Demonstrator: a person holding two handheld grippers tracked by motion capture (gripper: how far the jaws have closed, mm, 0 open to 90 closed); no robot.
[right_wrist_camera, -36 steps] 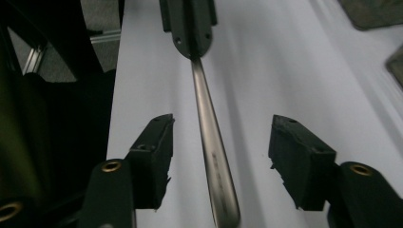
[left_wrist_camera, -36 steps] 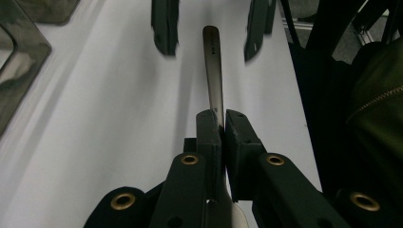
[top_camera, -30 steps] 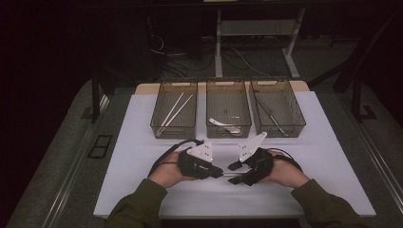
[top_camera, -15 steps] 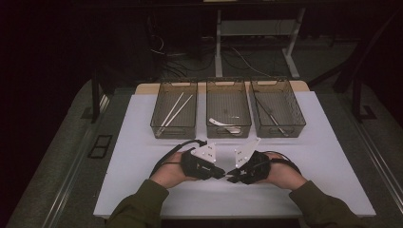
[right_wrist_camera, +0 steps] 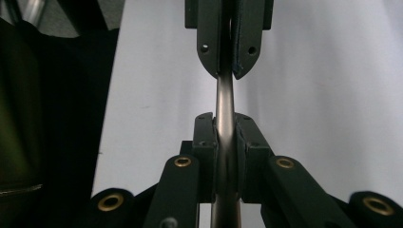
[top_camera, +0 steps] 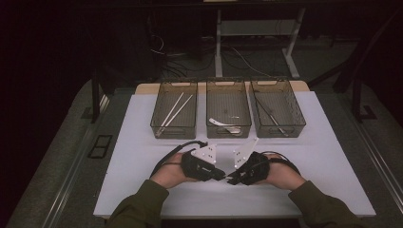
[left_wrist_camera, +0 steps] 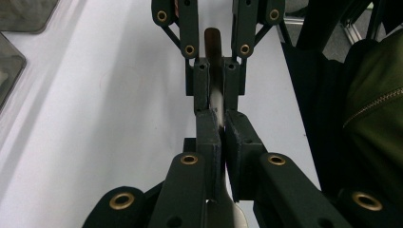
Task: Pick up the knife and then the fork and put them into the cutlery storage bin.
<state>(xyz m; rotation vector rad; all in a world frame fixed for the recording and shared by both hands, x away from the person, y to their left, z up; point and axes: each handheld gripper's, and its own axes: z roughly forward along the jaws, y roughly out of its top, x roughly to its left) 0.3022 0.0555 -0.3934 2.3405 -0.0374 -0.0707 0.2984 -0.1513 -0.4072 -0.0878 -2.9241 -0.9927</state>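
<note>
Left gripper (top_camera: 222, 175): sits near the table's front edge, about midway along it, held in the left hand (top_camera: 170, 172); its jaws point toward the other gripper and are pinched on one end of a slim metal utensil (left_wrist_camera: 216, 102).
Right gripper (top_camera: 231, 178): faces the left one tip to tip, held in the right hand (top_camera: 280, 175); its jaws have just been closing and now clamp the utensil's shaft, as the right gripper view shows (right_wrist_camera: 225, 137).
Utensil: spans the short gap between the two grippers, just above the table, held at both ends; in the left gripper view a brownish rounded end (left_wrist_camera: 213, 40) sits between the far jaws. What kind of utensil it is cannot be told.
Plates: a grey three-cornered plate (top_camera: 205, 154) stands on the left gripper, another (top_camera: 241, 153) on the right.
Table (top_camera: 133, 142): white top, bins in a row along the back edge.
Left bin (top_camera: 157, 124): toward the back left corner, holds pale thin sticks (top_camera: 175, 110).
Middle bin (top_camera: 228, 129): centre of the back edge, holds a white utensil (top_camera: 223, 123).
Right bin (top_camera: 300, 121): toward the back right corner, holds a dark slim piece (top_camera: 272, 116).
Sleeves: olive sleeves (top_camera: 138, 209) come in over the front edge.
</note>
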